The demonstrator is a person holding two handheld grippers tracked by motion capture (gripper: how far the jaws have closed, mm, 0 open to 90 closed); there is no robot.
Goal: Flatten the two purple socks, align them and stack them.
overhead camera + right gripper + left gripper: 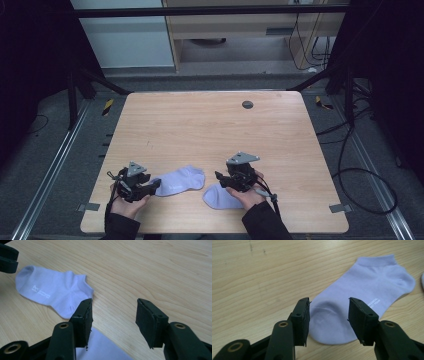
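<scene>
A: From above, a pale wooden table point(210, 125); two lilac socks near its front edge, left sock point(180, 180), right sock point(220, 197).

B: Soft, limp, light; I'd pinch a cuff.

A: Left gripper point(329, 312) low at the toe, jaws wide, empty.

B: Right gripper point(113, 315) likewise parted, holding nothing, tilted over its sock point(105, 350).

Two socks point(181, 180) side by side on table point(210, 125)

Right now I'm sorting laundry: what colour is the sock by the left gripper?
Pale lavender sock, clearest in the left gripper view.
</scene>
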